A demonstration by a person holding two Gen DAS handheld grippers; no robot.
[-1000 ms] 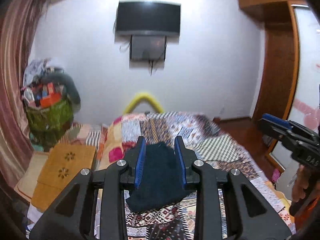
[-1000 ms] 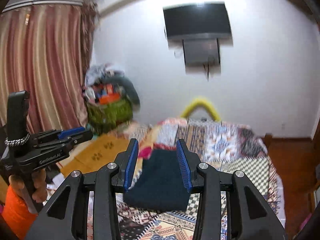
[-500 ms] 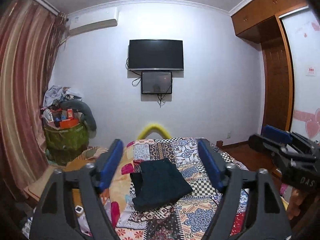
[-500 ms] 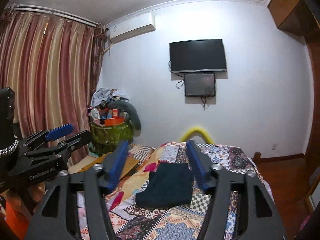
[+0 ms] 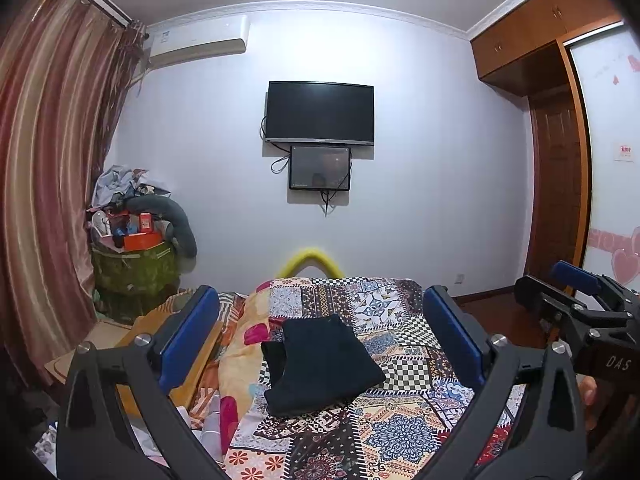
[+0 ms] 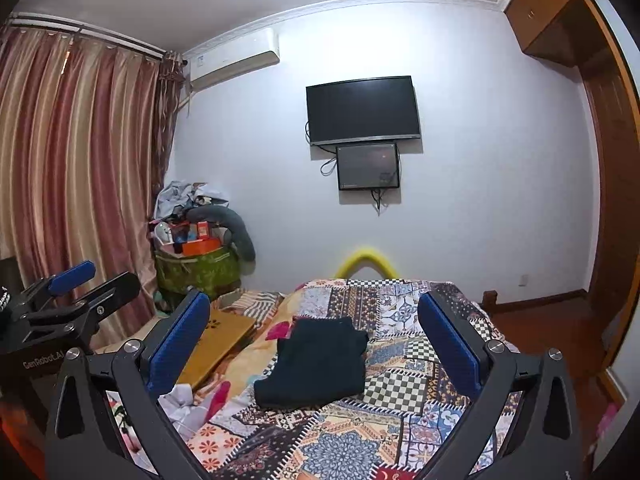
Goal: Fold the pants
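The left gripper (image 5: 320, 336) has its jaws spread wide and holds nothing. The dark pants (image 5: 320, 364) lie folded in a small pile, maybe a bit crooked, near the middle of the bed (image 5: 400, 440). The right gripper (image 6: 316, 340) is up above the bed, jaws wide too.

- Patchwork bedspread (image 5: 400, 428) directly below and ahead.
- Black TV (image 5: 320, 114) on far wall, smaller screen (image 5: 320, 167) just under it.
- Heaped green basket (image 6: 196, 268) ahead-left, beside striped curtains (image 6: 80, 184).
- Wooden wardrobe (image 5: 556, 152) far right.
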